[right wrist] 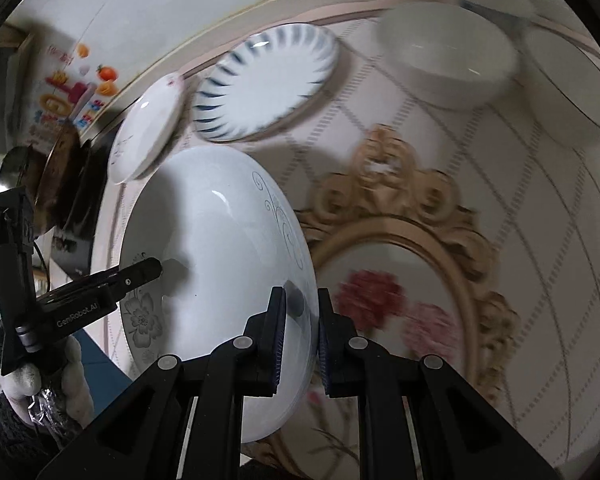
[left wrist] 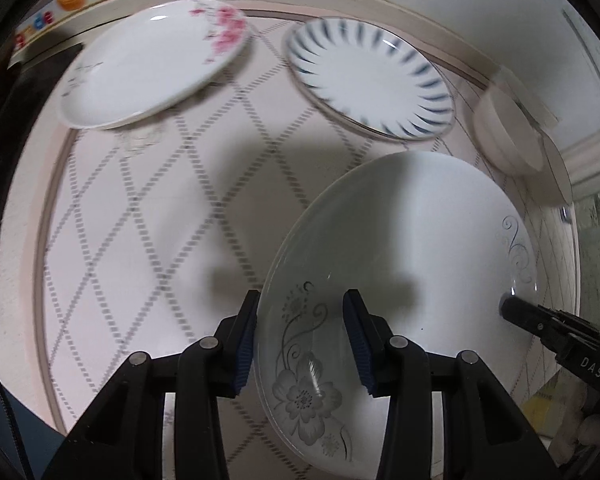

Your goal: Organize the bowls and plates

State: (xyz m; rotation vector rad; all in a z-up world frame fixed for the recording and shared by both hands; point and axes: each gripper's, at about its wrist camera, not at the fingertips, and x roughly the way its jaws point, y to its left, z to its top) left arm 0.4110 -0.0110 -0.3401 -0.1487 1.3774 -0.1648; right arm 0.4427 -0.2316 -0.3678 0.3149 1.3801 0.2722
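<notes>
While both grippers are pointing steeply down over the table point(left wrist: 112, 208), the grey-flower plate point(left wrist: 412, 248) is hanging between them, off the tablecloth.

Left gripper point(left wrist: 300, 340): fingers are straddling the plate's near rim over the grey flower print, one pad outside the rim and one over the inside face. The outer pad is sitting against the rim edge; I cannot tell whether the inner pad is actually pressing, so a real clamp is unclear.

Right gripper point(right wrist: 302, 336): jaws are standing nearly together and pinching the opposite rim of the same plate, with the rim edge sitting between the two pads. In the left wrist view its fingertip is showing at the plate's far right edge.

The remaining crockery is sitting on the lattice-pattern tablecloth:
- pink-blossom plate point(left wrist: 152, 64), far left
- blue-striped plate point(left wrist: 370, 80), just beside it, a small gap between them in the left view
- white bowl point(right wrist: 448, 56), right of the striped plate
- second white bowl point(right wrist: 572, 84), close by the first at the far right edge

An ornate gold frame print point(right wrist: 400, 216) with red and pink roses is showing on the cloth beside the held plate. A gloved hand point(right wrist: 60, 372) is gripping the left tool's handle.
</notes>
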